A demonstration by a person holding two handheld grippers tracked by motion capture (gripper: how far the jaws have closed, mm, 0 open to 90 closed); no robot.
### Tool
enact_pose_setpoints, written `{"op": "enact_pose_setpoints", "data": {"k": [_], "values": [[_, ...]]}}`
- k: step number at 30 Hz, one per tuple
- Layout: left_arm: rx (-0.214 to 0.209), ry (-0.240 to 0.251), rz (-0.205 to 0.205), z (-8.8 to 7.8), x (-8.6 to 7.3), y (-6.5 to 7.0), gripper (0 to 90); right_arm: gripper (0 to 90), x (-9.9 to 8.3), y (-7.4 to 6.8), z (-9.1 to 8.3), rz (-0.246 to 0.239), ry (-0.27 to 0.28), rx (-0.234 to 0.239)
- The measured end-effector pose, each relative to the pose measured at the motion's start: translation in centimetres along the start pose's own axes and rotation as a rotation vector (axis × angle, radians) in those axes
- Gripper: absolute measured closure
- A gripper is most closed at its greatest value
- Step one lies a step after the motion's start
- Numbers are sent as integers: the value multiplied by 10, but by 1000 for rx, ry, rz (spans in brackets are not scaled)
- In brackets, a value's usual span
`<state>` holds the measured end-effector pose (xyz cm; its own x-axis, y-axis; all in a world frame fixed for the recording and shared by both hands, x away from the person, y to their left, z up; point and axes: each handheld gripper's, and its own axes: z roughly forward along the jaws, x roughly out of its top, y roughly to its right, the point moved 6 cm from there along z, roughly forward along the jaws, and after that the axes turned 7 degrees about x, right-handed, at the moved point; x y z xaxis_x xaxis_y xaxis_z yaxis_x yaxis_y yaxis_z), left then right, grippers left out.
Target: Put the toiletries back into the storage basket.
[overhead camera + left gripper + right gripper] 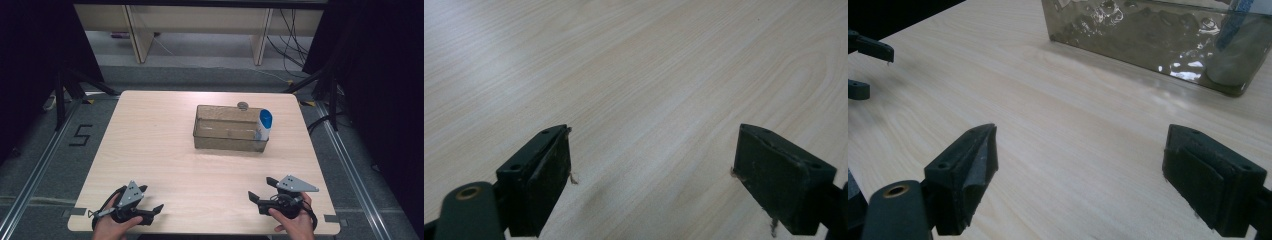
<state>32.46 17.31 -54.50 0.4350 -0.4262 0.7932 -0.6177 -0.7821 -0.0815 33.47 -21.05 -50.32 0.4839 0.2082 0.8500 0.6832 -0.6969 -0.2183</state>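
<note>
Both grippers wait at the near edge, nothing in hand.
The left gripper (151,199) and right gripper (261,188) rest with jaws apart, well short of the bin (227,140); a bottle (264,125) stands in its right end, probably the target.

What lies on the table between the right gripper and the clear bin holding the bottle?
Nothing: bare wood separates the right gripper from the clear bin, plain in the high view and in the right gripper view.
</note>
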Motion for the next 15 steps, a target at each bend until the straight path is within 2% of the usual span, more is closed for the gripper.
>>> {"op": "enact_pose_setpoints", "data": {"k": [1, 3, 4, 5, 7, 9, 10, 13, 15], "values": [[-1, 3, -2, 0, 0, 0, 149, 158, 0, 1, 0, -19, 4, 4], [8, -8, 14, 0, 0, -2, 149, 158, -2, -1, -1, -3, 7, 7], [9, 0, 12, 1, 0, -2, 149, 158, -2, 1, -2, -33, 1, -1], [8, -9, 15, 0, -1, -2, 149, 157, -5, -3, -2, -11, -5, 17], [4, -9, 16, 0, -1, -2, 149, 157, -6, -4, -2, -9, -11, 28], [5, -7, 16, 0, 0, -2, 149, 157, -7, -3, -4, -32, -13, 13], [5, -7, 16, 0, 0, -2, 149, 157, -8, -6, -4, -24, -14, 28], [3, -5, 13, 0, 0, -2, 149, 157, -9, -5, -7, -36, -25, 19], [-5, -3, 14, -1, 0, -1, 149, 157, -11, -7, -8, -23, -25, 24]]}}
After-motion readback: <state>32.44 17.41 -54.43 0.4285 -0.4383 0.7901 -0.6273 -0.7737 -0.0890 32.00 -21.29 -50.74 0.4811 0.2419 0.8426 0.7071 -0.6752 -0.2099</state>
